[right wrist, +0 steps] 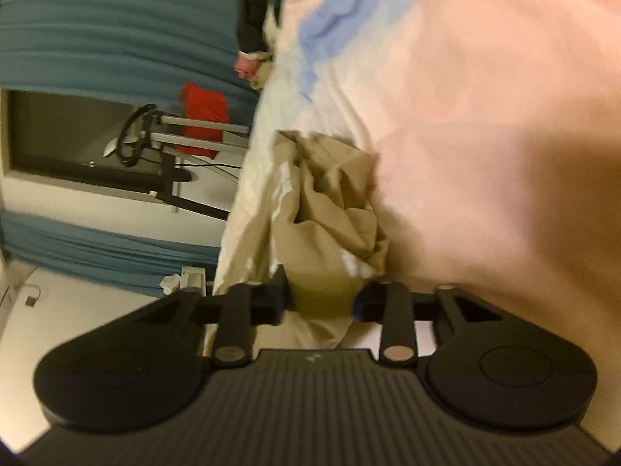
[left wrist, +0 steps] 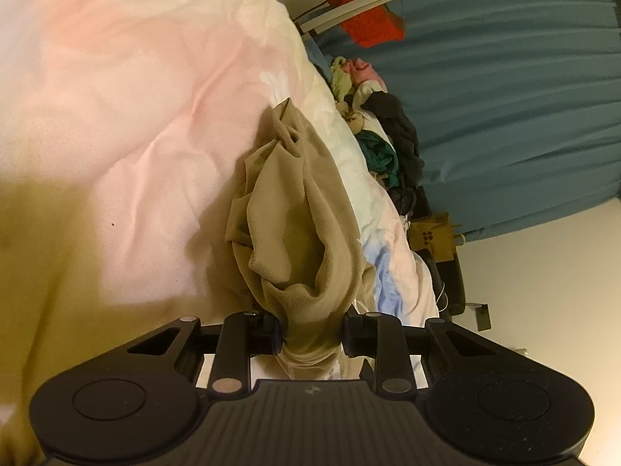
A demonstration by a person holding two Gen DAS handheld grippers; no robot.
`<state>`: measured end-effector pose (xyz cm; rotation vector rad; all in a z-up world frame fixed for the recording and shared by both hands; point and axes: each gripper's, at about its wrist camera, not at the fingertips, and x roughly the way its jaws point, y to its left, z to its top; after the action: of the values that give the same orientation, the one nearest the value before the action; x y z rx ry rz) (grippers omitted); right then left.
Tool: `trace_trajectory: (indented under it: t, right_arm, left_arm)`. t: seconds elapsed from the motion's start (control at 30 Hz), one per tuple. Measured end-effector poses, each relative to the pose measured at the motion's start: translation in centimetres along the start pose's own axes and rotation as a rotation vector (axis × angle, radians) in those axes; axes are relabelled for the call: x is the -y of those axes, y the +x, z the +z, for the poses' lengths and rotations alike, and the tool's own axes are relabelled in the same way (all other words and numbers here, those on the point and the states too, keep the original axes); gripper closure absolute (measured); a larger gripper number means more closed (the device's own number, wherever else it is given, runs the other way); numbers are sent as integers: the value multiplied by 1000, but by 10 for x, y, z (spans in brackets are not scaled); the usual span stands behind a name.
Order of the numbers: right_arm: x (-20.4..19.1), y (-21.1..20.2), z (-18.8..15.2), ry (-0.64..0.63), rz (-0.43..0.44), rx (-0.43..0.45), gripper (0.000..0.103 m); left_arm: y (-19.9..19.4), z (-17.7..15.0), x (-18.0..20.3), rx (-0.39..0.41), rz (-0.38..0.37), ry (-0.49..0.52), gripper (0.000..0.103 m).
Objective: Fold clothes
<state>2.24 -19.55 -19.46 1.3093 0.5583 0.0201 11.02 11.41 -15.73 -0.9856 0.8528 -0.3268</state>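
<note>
A tan ribbed garment (left wrist: 295, 209) lies crumpled on a pink-and-white duvet (left wrist: 136, 116), and both views are rolled sideways. One bunched end of it runs down between the fingers of my left gripper (left wrist: 310, 334), which is shut on the cloth. In the right wrist view the same tan garment (right wrist: 330, 209) rises from my right gripper (right wrist: 322, 301), whose pads press on a gathered end of it. The rest of the cloth heaps loosely on the duvet (right wrist: 465, 97) ahead of both grippers. The right wrist view is blurred.
A pile of mixed clothes (left wrist: 384, 136) sits at the bed's far edge in front of a blue curtain (left wrist: 504, 97). A red cloth (left wrist: 368, 23) hangs on a drying rack (right wrist: 182, 136). A cardboard box (left wrist: 431, 233) stands beside the bed.
</note>
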Motion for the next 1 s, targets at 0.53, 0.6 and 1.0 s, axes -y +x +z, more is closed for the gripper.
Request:
trace_trajectory:
  t: [0.53, 0.6, 1.0]
  right_arm:
    - [-59, -163, 36, -136, 12, 245, 78]
    - [-61, -168, 62, -106, -24, 269, 78]
    - [-107, -112, 254, -188, -111, 509, 78]
  left_arm:
    - [7, -45, 107, -309, -103, 101, 74]
    - [38, -45, 133, -374, -78, 106, 73]
    - [230, -22, 322, -296, -137, 334, 74]
